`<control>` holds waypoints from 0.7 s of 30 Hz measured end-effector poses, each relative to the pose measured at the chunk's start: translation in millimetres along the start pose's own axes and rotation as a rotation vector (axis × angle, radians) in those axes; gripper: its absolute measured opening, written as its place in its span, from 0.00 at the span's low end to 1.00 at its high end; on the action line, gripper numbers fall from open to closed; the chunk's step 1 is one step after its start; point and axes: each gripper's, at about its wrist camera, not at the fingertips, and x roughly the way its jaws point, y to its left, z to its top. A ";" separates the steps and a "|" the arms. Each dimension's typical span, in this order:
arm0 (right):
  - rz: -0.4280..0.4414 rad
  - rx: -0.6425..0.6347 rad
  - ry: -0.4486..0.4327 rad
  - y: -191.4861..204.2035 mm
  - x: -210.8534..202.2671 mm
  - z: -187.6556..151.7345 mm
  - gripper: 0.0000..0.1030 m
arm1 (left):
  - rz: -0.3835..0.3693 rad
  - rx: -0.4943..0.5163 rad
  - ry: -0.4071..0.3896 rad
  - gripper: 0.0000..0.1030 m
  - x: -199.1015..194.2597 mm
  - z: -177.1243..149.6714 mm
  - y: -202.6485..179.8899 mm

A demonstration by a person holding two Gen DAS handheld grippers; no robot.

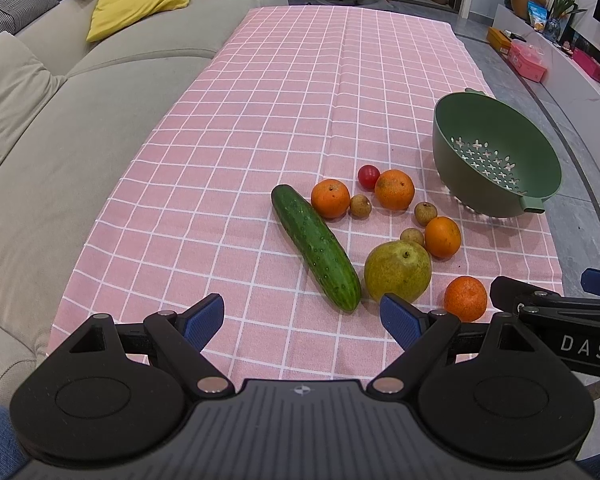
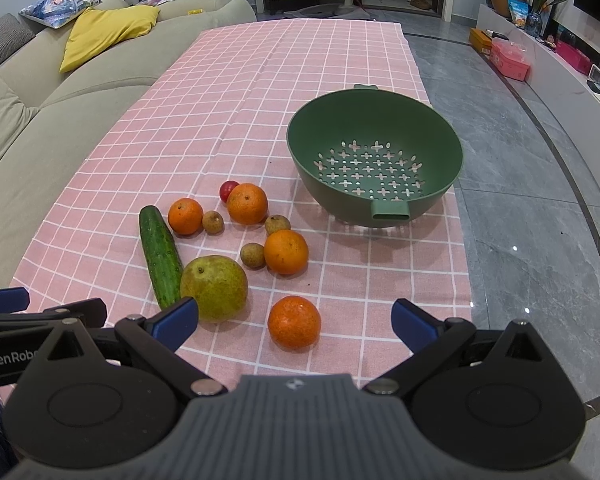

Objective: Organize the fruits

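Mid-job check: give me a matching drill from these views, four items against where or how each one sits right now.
Items:
1. cucumber
2. colander
3. cherry tomato
4. right gripper

States:
A. empty, nothing inside
B. open, nearest orange ahead between its fingers
C. lying beside the pear, on its sofa side
D. tucked behind an orange, on its far side

Pairs: 1-C, 2-A, 3-D, 4-B
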 end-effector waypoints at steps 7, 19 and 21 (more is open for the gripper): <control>0.000 0.000 0.000 0.1 -0.1 0.1 0.96 | 0.000 0.001 0.000 1.00 0.3 0.1 -0.3; -0.001 0.000 0.001 0.3 0.6 0.2 0.96 | -0.005 -0.007 0.008 1.00 3.2 -2.7 -0.1; -0.003 -0.001 0.002 0.5 1.3 -0.3 0.96 | -0.007 -0.006 0.010 1.00 4.5 -4.0 -0.7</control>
